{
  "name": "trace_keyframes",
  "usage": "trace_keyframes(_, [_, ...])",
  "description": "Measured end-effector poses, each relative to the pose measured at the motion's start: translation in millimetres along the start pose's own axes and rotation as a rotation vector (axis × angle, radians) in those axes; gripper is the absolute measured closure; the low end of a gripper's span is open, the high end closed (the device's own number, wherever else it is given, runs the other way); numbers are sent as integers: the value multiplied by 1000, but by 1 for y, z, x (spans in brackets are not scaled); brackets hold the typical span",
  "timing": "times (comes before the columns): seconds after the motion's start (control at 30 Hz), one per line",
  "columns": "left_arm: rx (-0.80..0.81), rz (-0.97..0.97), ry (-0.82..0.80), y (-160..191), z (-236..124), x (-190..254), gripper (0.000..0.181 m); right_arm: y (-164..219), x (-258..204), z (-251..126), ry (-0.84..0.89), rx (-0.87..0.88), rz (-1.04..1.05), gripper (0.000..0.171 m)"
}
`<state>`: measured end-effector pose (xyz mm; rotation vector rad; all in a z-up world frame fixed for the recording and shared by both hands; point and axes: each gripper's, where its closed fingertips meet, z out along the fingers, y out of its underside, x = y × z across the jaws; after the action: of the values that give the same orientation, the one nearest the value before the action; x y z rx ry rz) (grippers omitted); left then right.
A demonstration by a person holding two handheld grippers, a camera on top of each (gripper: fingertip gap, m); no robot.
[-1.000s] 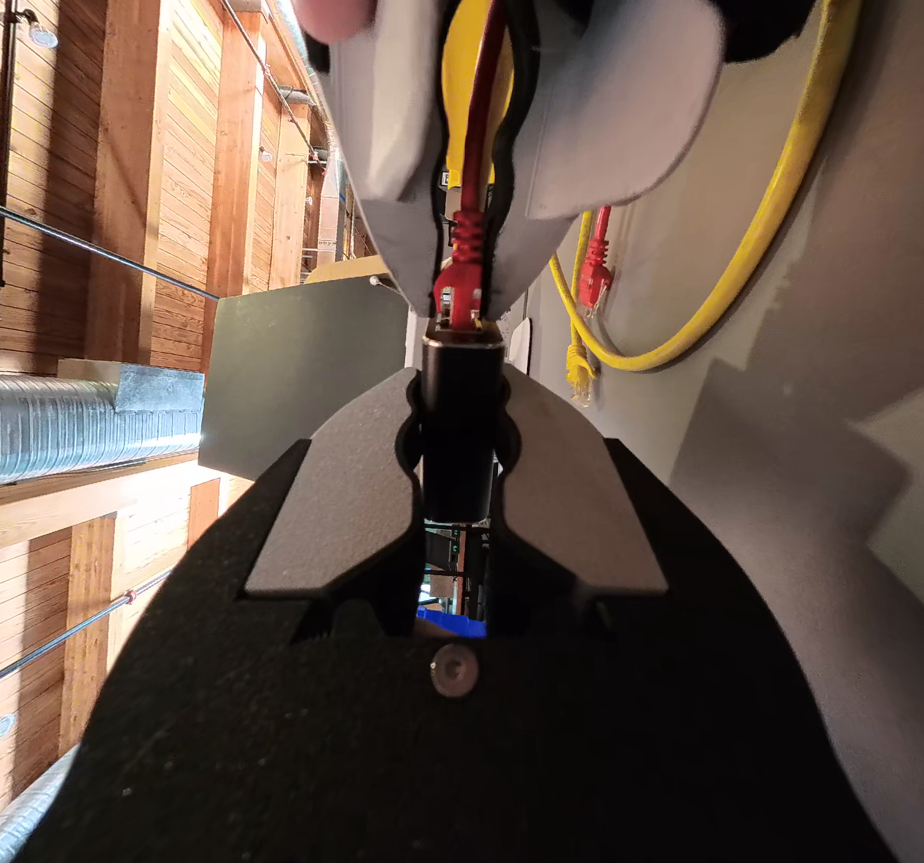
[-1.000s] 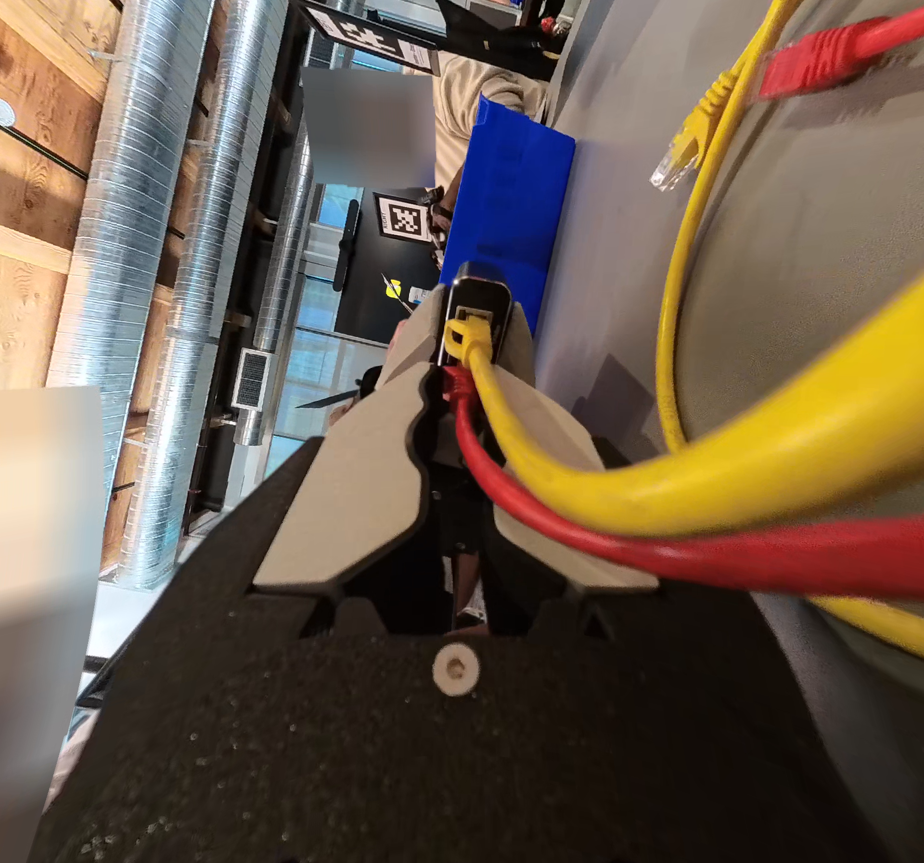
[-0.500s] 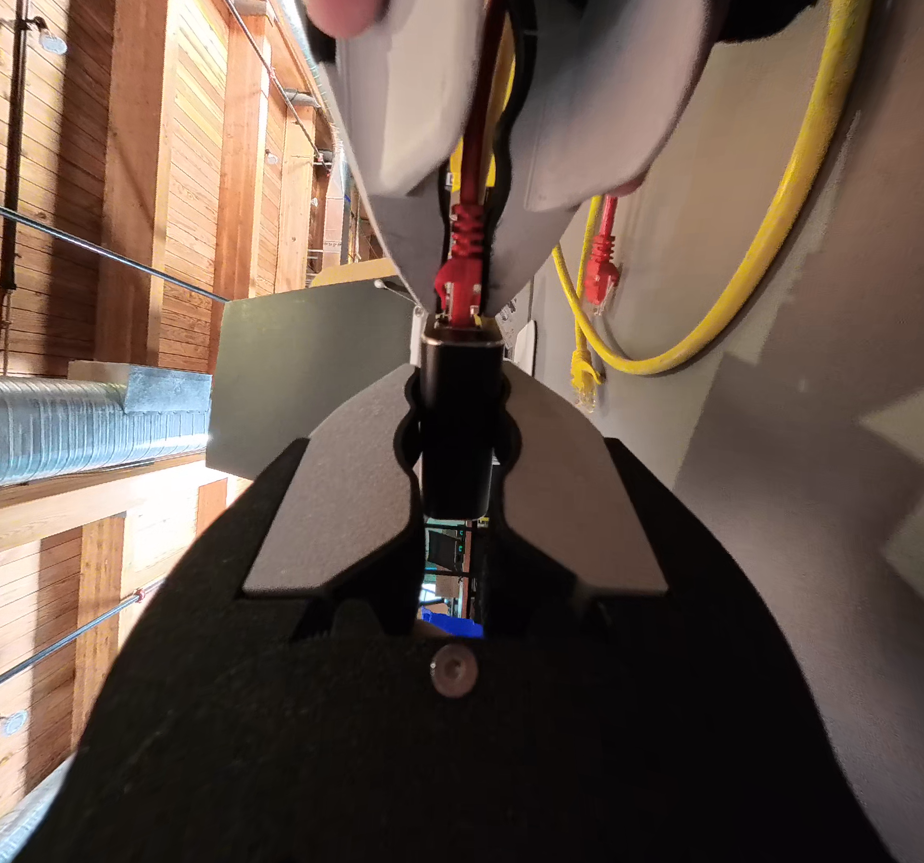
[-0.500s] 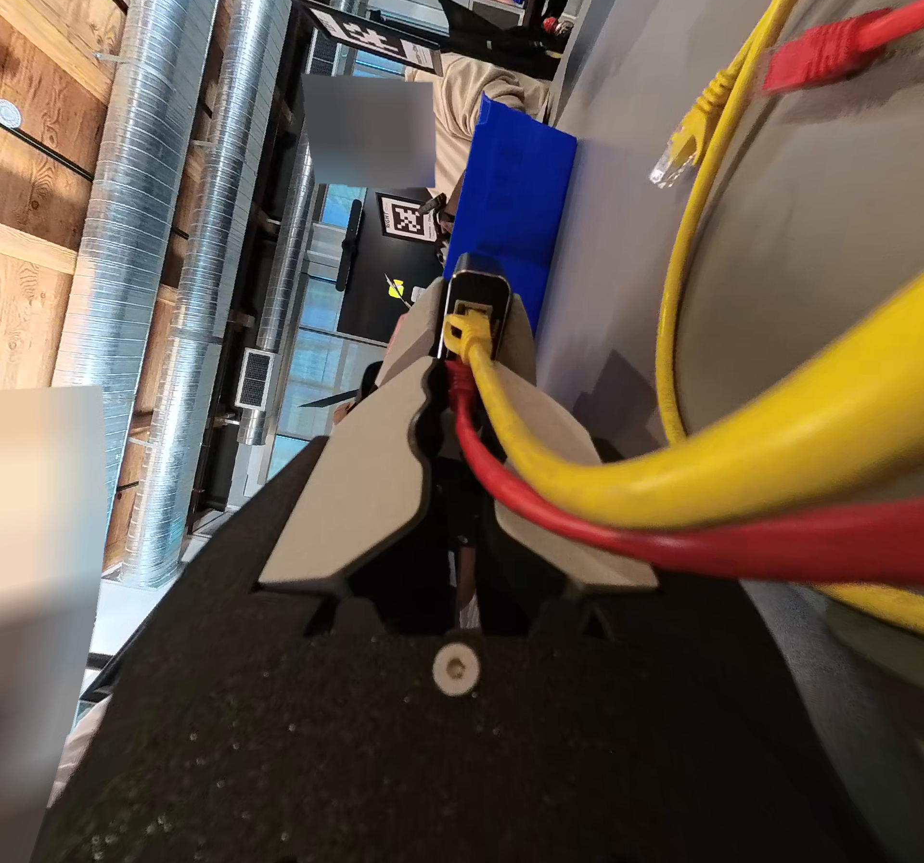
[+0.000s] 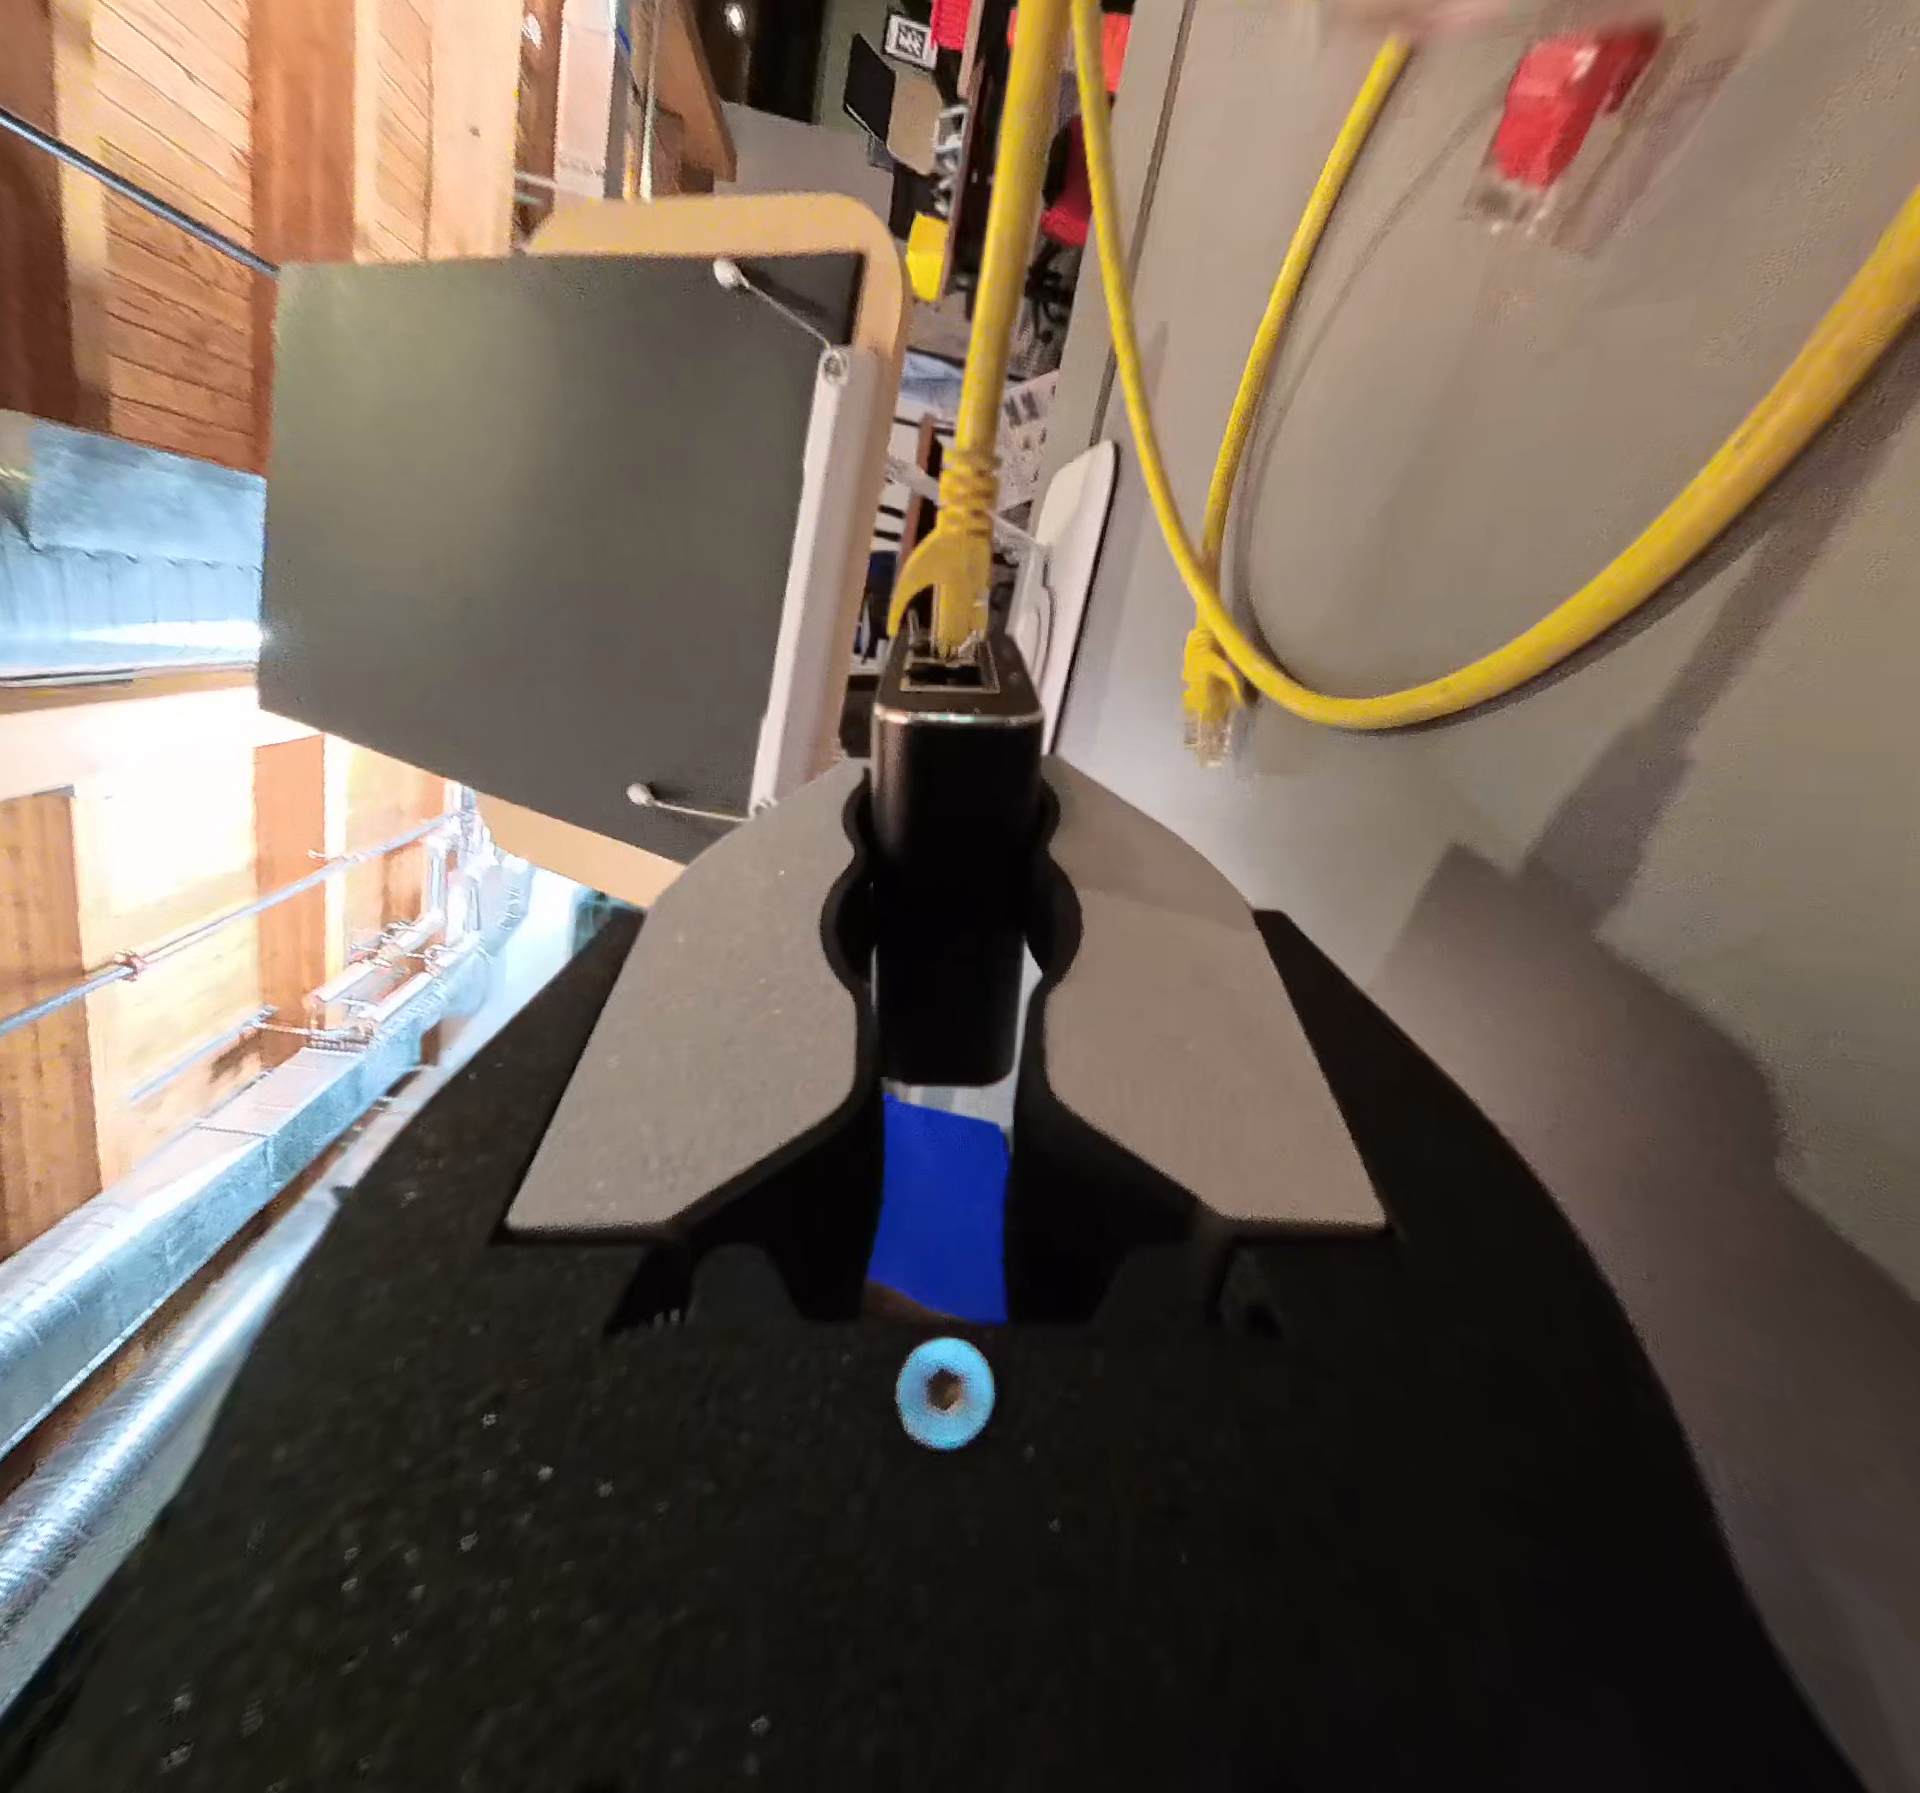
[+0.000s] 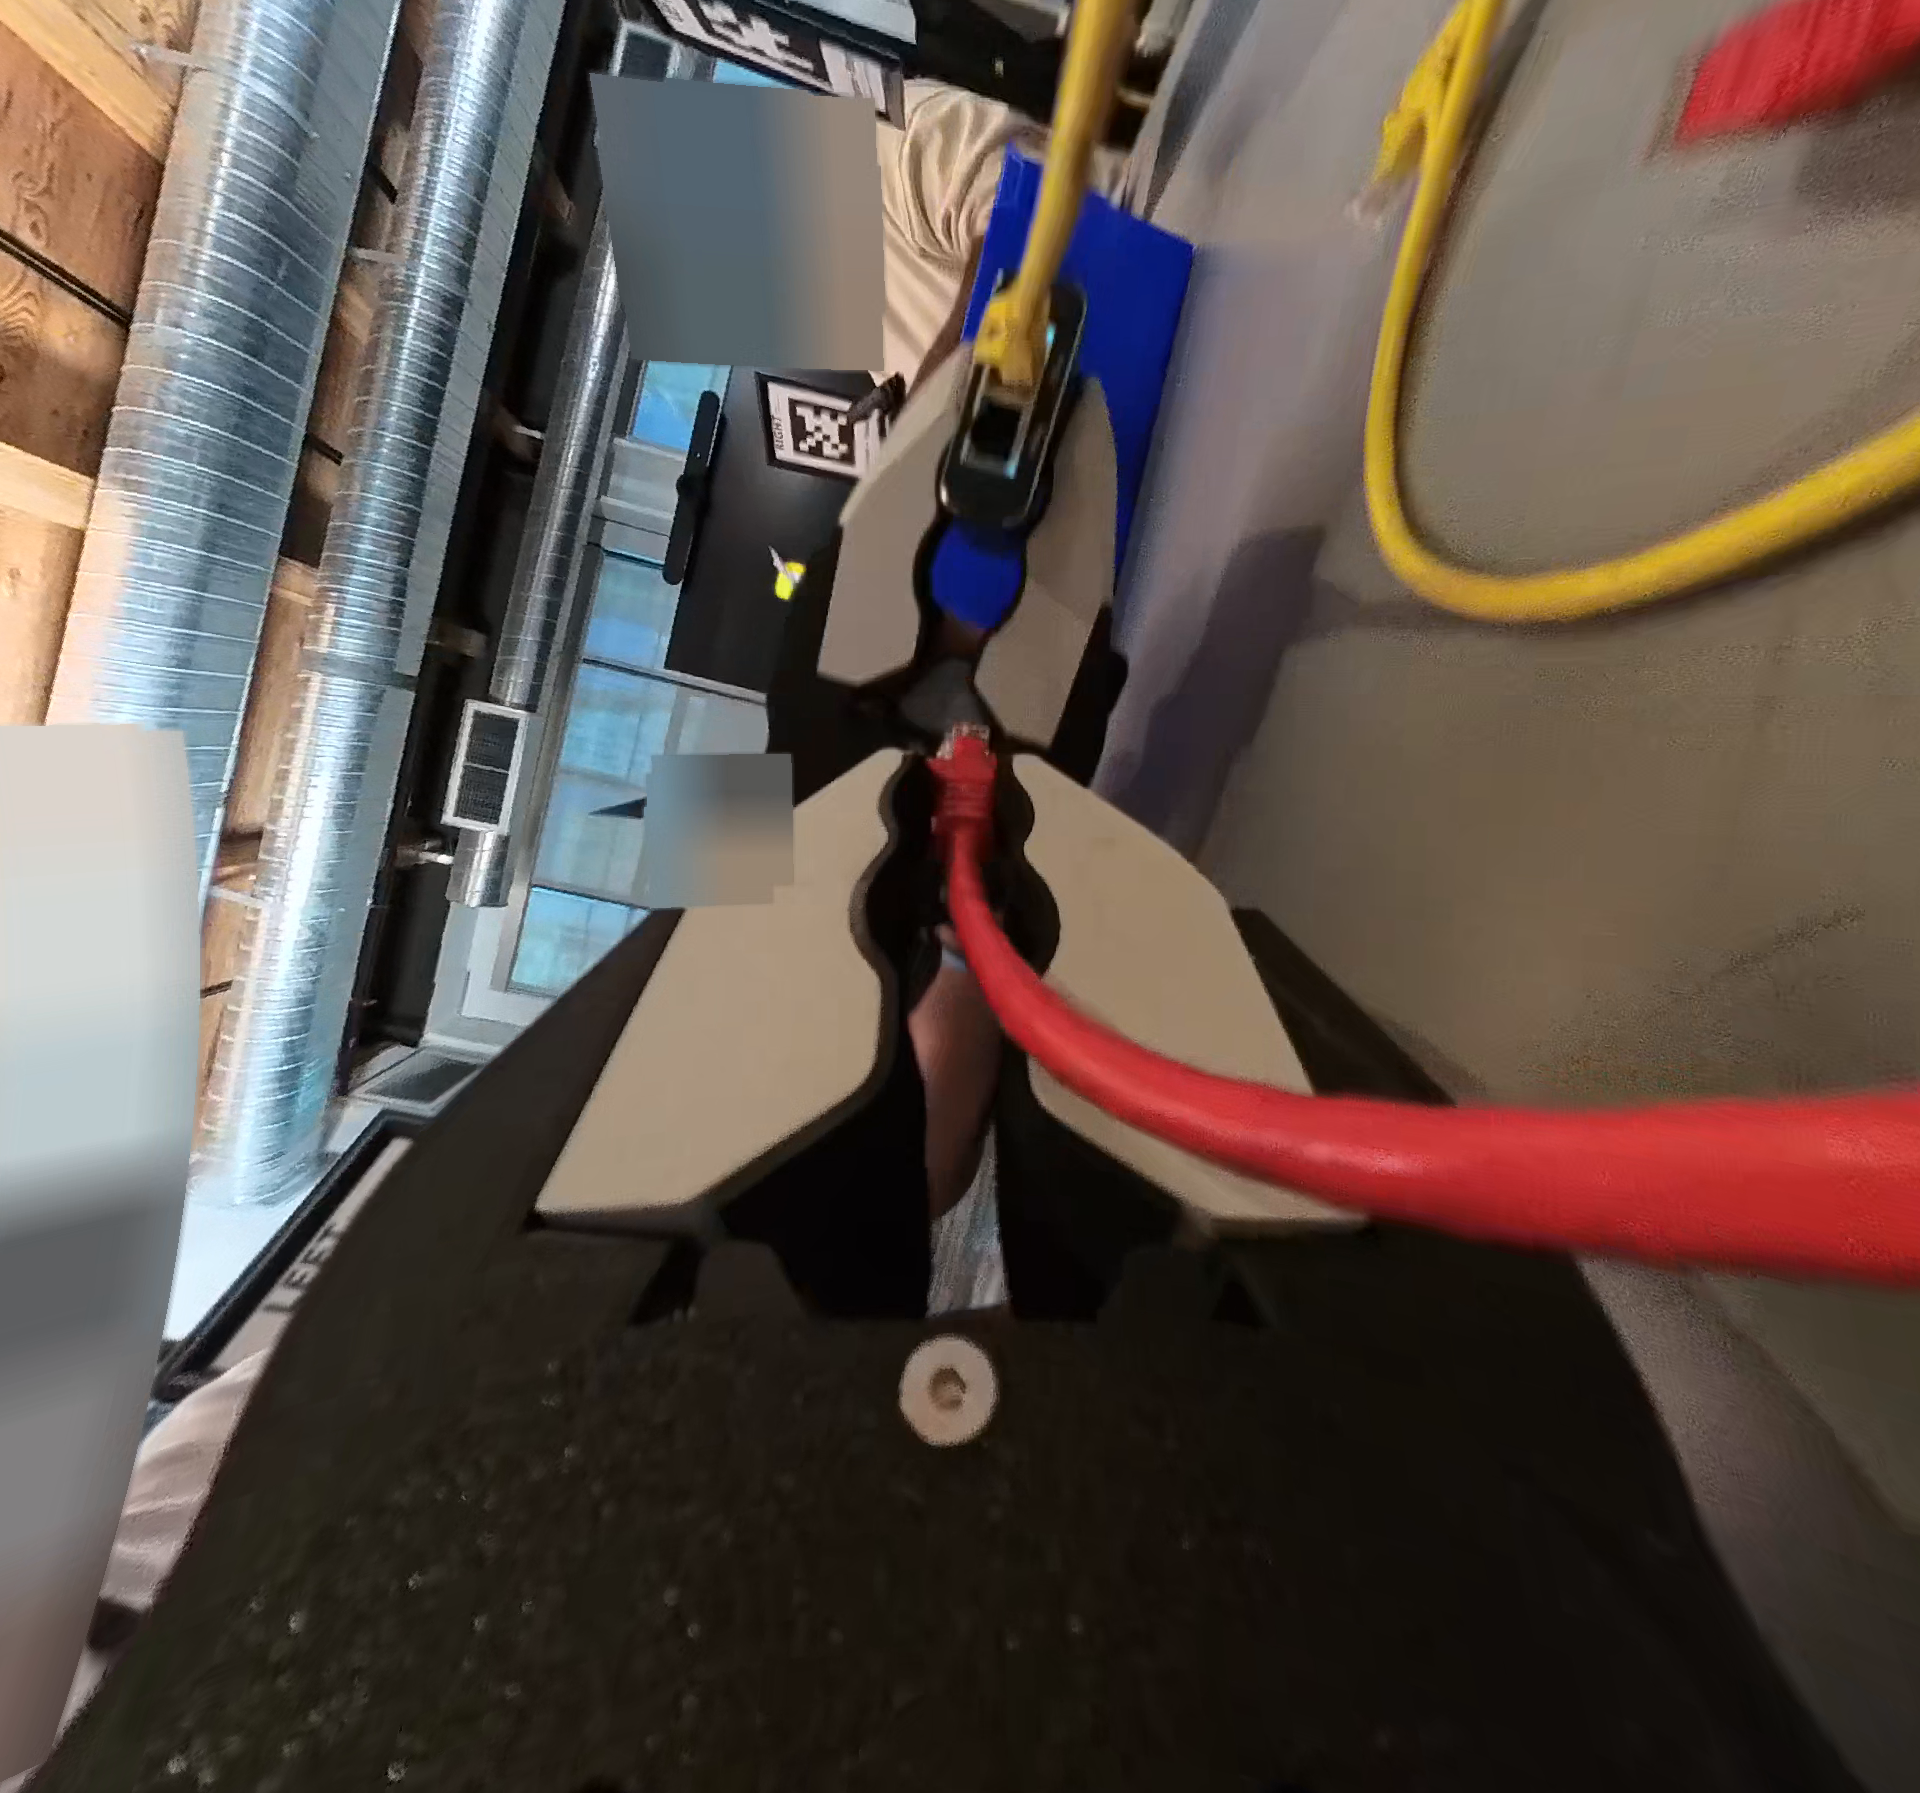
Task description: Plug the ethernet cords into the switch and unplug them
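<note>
My left gripper (image 5: pixel 954 793) is shut on a small black switch (image 5: pixel 954 912) and holds it off the grey table. A yellow cord's plug (image 5: pixel 958 564) sits in one port; the port beside it (image 5: pixel 940 675) is empty. In the right wrist view, my right gripper (image 6: pixel 961 767) is shut on the red cord's plug (image 6: pixel 961 787). The plug is out of the switch (image 6: pixel 1013 455) and a short gap away from it. The left gripper's fingers (image 6: pixel 883 517) face me there. The red cord (image 6: pixel 1351 1151) trails off to the right.
The grey table (image 5: pixel 1558 860) carries a loop of yellow cord (image 5: pixel 1558 621) with a loose yellow plug (image 5: pixel 1210 694) and a loose red plug (image 5: pixel 1558 122). A blue bin (image 6: pixel 1127 289) stands behind the switch. A dark panel (image 5: pixel 520 517) is at the left. Tip to tip, the grippers are about 12 cm apart.
The red plug has come out of the switch. My right gripper has drawn back with it, away from the left gripper. The yellow cord stays plugged in.
</note>
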<state>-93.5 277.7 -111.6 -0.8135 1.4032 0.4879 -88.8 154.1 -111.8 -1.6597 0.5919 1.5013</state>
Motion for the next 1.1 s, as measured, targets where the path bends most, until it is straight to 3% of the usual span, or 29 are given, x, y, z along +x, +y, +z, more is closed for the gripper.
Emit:
trace_keyframes(0.2, [-30,-59,38,12,3,-1,157,58,20,1,68,-146,64,154])
trace_keyframes(0.23, [-32,-58,48,13,4,1,156,61,17,-1,77,-158,39,145])
trace_keyframes(0.33, [-25,-59,65,14,3,5,156,77,23,-13,232,-244,-122,128])
trace_keyframes(0.47, [-20,-71,80,15,4,5,156,93,41,-52,503,-452,-389,125])
trace_keyframes(0.57, [-16,-80,83,14,3,4,156,82,41,-88,656,-543,-528,126])
trace_keyframes(0.7, [-4,-85,89,10,2,5,156,13,44,-118,906,-437,-807,133])
trace_keyframes(0.87, [13,-77,94,6,-1,7,156,-34,67,-85,876,-481,-1043,144])
trace_keyframes(1.07, [10,-78,102,11,-1,7,156,-51,96,-80,937,-584,-1078,147])
trace_keyframes(1.1, [8,-81,102,12,0,6,156,-49,96,-81,925,-598,-1068,153])
